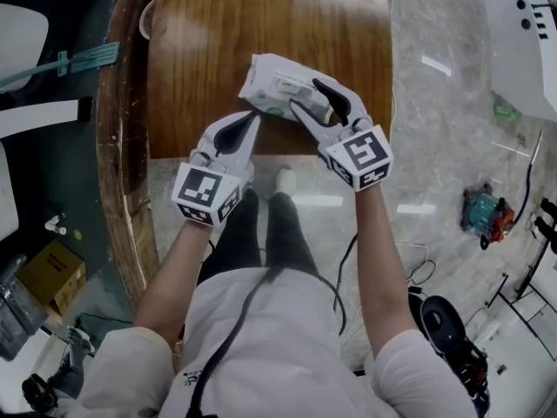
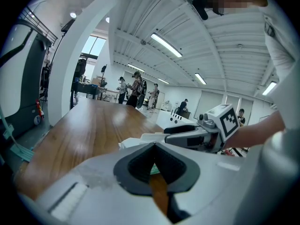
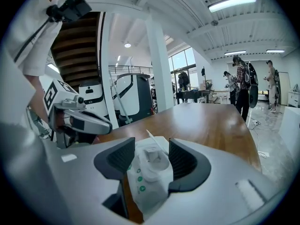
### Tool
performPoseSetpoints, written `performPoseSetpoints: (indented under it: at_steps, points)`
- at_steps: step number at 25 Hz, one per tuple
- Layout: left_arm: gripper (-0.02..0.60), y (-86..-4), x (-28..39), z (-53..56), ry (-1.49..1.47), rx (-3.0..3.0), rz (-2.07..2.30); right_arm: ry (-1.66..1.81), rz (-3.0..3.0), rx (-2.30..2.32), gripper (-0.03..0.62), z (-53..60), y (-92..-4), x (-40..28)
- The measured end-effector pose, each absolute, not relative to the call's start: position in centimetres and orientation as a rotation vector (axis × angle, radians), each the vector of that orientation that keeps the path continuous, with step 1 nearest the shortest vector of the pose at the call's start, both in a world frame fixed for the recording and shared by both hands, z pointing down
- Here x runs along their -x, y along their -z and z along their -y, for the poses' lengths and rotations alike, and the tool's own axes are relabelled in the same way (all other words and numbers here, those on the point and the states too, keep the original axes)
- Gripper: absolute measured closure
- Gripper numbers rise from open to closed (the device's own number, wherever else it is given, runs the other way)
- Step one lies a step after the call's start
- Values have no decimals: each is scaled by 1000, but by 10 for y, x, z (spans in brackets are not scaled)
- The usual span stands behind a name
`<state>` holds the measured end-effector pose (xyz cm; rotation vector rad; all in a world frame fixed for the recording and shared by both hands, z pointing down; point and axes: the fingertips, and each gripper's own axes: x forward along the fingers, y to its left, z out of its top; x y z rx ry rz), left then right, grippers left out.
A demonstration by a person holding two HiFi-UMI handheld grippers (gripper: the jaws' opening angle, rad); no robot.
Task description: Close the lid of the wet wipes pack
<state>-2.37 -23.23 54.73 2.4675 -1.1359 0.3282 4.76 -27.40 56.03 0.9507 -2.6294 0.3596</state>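
Wet wipes pack: white, with small green marks down one side, over the front part of the wooden desk, close to its near edge; resting there or lifted clear, cannot tell. Gripped across its width by the right tongs, one dark pad against each side. In the right gripper view, fills the gap between those pads, round dispenser mouth facing up. Lid: open, a thin white flap standing at a slant above the mouth, seen edge-on.

Left tongs: clenched, pads meeting with nothing held between them, tip right at the pack's near left corner; touching or only beside, cannot tell. In the left gripper view, only a sliver of green-and-white pack visible past the closed tip, with the right tongs lying across the pack beyond.

Marker cubes on both tongs turned up toward the head camera. Legs and one white shoe below the desk edge, on the pale floor. Cardboard box on the floor at far left. Several people standing in the background of both gripper views, well apart from the desk.
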Motion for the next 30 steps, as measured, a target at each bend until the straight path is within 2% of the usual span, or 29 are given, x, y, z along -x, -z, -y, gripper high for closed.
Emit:
performPoseSetpoints:
  at_steps: [30]
  points:
    - [578, -546, 50, 210, -321, -2456, 1144, -169, 2432, -722, 372, 244, -592, -5]
